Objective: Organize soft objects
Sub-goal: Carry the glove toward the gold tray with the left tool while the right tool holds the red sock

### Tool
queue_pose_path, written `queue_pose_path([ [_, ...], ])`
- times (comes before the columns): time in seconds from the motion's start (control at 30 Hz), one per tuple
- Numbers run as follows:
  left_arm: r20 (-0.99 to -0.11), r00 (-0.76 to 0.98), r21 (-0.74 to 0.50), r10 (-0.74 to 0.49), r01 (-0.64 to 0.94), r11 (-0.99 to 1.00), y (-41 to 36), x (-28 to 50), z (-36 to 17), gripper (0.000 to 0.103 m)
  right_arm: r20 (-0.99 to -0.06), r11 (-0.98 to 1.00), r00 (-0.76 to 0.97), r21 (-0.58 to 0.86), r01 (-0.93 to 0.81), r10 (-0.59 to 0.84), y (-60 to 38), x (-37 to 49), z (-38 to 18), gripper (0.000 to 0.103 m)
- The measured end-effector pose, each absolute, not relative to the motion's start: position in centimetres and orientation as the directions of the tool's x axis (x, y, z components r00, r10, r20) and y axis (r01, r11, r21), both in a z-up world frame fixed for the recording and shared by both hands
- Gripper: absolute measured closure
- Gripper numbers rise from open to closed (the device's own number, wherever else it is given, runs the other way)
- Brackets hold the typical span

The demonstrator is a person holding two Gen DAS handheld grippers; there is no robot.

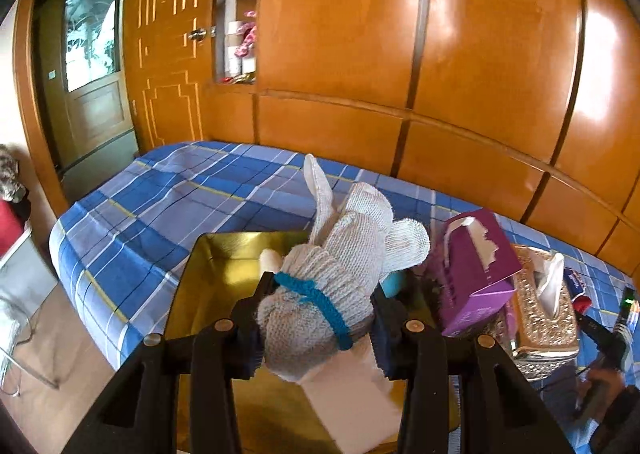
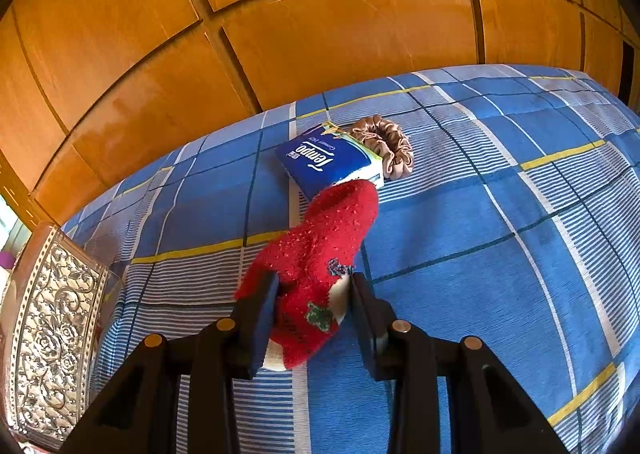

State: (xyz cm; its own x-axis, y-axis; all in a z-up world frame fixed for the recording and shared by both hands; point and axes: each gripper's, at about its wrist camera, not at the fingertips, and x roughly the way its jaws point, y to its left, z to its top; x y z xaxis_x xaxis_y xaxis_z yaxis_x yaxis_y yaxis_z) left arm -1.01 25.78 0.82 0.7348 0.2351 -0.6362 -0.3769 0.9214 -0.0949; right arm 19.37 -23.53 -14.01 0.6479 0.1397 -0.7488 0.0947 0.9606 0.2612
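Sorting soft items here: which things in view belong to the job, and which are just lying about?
Job:
knit glove in left tool
red sock in right tool
scrunchie
gold tray

Lying about:
purple tissue box
silver tissue box
Tempo pack

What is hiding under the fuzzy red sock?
The red sock covers part of the blue plaid bedsheet, and its toe overlaps the blue tissue pack. Anything else beneath it is covered.

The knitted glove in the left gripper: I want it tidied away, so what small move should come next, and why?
Probably lower the left gripper a little and open it. It is shut on the white knitted glove, which hangs above the gold tray, so letting go should drop it inside. The right gripper is shut on the red sock and can wait.
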Motion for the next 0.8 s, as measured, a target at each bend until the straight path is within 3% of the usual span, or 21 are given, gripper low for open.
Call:
queue_pose_path([
  [0.5, -0.792, 0.583, -0.218, 0.184, -0.551, 0.806, 33.3, -6.0, -6.6, 0.06, -0.75, 0.965, 0.649, 0.246, 0.093, 0.129, -23.4, 19.5, -13.9, 0.069],
  [0.8, -0.793, 0.59, -0.279, 0.152, -0.573, 0.77, 34.4, -3.5, -6.8, 0.06, -0.745, 0.961, 0.653, 0.261, 0.095, 0.138, -23.6, 19.3, -13.9, 0.069],
])
